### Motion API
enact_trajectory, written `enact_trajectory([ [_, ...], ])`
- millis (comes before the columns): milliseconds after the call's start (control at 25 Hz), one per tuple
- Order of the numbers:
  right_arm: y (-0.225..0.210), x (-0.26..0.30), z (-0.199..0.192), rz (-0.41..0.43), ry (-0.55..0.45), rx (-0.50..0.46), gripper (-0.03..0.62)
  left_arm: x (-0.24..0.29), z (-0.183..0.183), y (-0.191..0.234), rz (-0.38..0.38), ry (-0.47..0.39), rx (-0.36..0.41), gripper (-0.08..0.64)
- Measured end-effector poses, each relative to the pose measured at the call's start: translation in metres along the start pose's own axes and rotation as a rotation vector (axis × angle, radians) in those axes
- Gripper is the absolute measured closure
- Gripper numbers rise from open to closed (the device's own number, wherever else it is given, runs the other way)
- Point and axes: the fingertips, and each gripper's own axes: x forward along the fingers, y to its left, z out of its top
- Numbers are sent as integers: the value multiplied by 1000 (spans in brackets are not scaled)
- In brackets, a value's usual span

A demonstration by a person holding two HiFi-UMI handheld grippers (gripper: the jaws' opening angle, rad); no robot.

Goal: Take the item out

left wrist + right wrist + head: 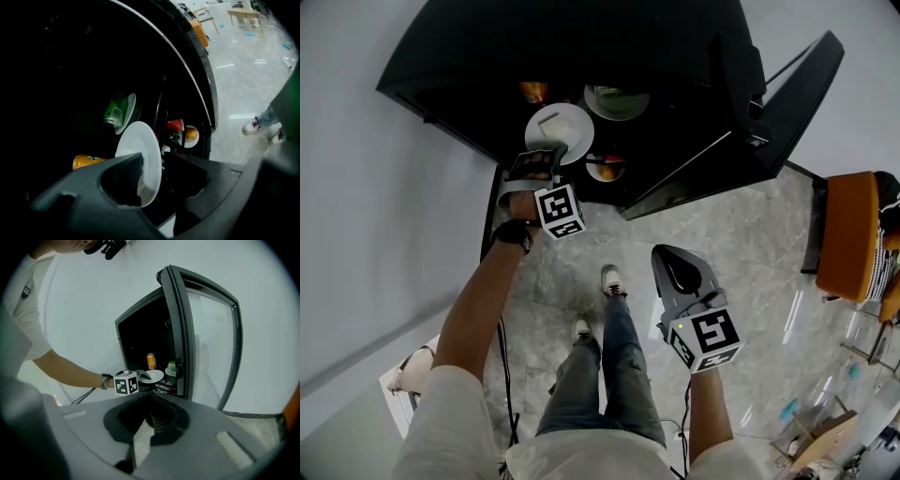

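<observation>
Reaching into the open cabinet (675, 66) at upper centre, the left gripper (152, 161) straddles the white plate's (140, 140) rim with wide, unclamped jaws; closing should precede withdrawal, while the right gripper (670, 258) hangs shut, empty.

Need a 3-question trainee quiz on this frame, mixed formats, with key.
1. Fill in: the left gripper has its jaws either side of a white ____.
2. Which gripper reaches into the cabinet? A) left B) right C) both
3. True or false: the right gripper holds nothing.
Key: 1 plate; 2 A; 3 true.
</observation>
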Motion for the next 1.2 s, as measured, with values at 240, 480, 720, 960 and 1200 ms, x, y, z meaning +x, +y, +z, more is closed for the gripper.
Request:
enact_trajectory([
  [240,-5,-4,-4,-15,-1,20,584,-2,-2,1,50,5,17,491],
  [480,-7,-8,-11,-31,2,29,584,-12,-1,1,108,-12,52,506],
  [720,-5,-15,-16,-38,-3,32,584,-25,2,3,174,-40,89,543],
  [960,-2,-27,-20,-48,-5,29,584,-36,4,3,234,-52,131,543],
  [1200,2,-40,-19,-61,-22,21,584,-55,2,8,283,-41,148,543],
])
